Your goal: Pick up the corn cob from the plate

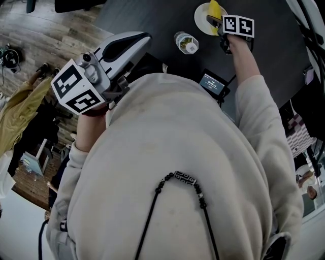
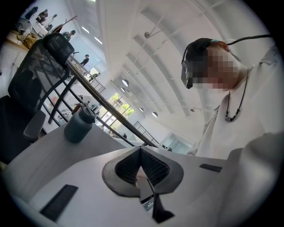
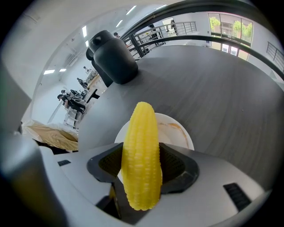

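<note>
Yellow corn cob (image 3: 141, 133) clamped at mid-length between the closed-in jaws of the right gripper (image 3: 142, 170), tip pointing away, over a white plate (image 3: 176, 129) smeared with orange, on the dark table (image 3: 222, 88). Near the plate, a capped bottle (image 1: 186, 42). Left gripper (image 2: 141, 166) up by the chest, jaws pressed together on nothing.

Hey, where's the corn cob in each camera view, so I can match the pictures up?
Head view: the corn cob is at the top edge, right of centre, over the white plate.
Left gripper view: not in it.
Right gripper view: centre, upright, clamped in the right gripper.
Shared landmark: the white plate, which lies behind the cob in the right gripper view.
</note>
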